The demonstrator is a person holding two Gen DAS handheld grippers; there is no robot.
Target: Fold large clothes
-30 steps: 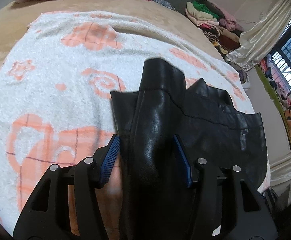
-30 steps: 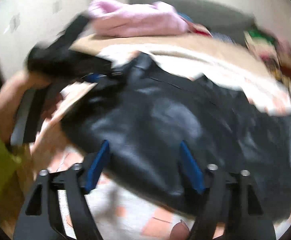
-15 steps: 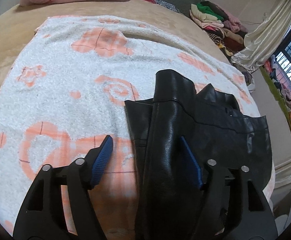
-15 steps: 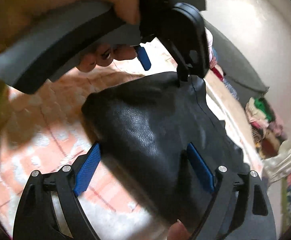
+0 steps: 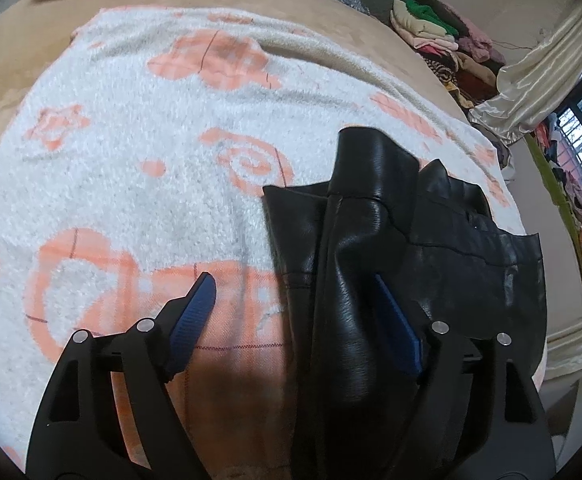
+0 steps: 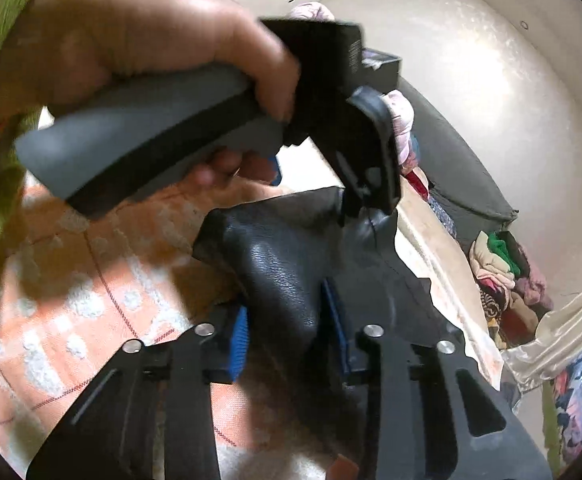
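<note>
garment: black leather-look jacket (image 5: 375, 264) is lying part-folded on the patterned blanket (image 5: 139, 152) on the bed (image 5: 19, 52), bunched toward the near edge; a raised fold is running straight up between the left claw's arms.
left claw: left claw (image 5: 291, 312) is standing released. Jaws have just been opening. The left pad is sitting clear over bare blanket; the right pad (image 5: 395, 320) is lying against the fold, no pinch.
right claw: right claw (image 6: 287, 332) is clenching on a rounded hump of the jacket (image 6: 287, 276). Jaws have just been closing, and both blue pads are pressing into the leather.
hand: the person's left hand (image 6: 139, 52) is gripping the left claw's grey handle (image 6: 139, 136) right above the hump, in the right wrist view.
key relation: the fold's long axis is running away from both claws, toward the far side of the bed. The hump is sitting at the near end, in the right claw; the left claw is crowding the same end, just beside it.
judgement: looks like a handover, with the right taking the near end while the left is letting go.
next: probably the right carrying the fold across; the left needs to clear first, since the two are near enough to foul.
risk: leather looks stiff and slick, so it may slip or spring back.
background: clothes pile (image 5: 443, 36) and curtain (image 5: 539, 80) are sitting well apart, not involved.
</note>
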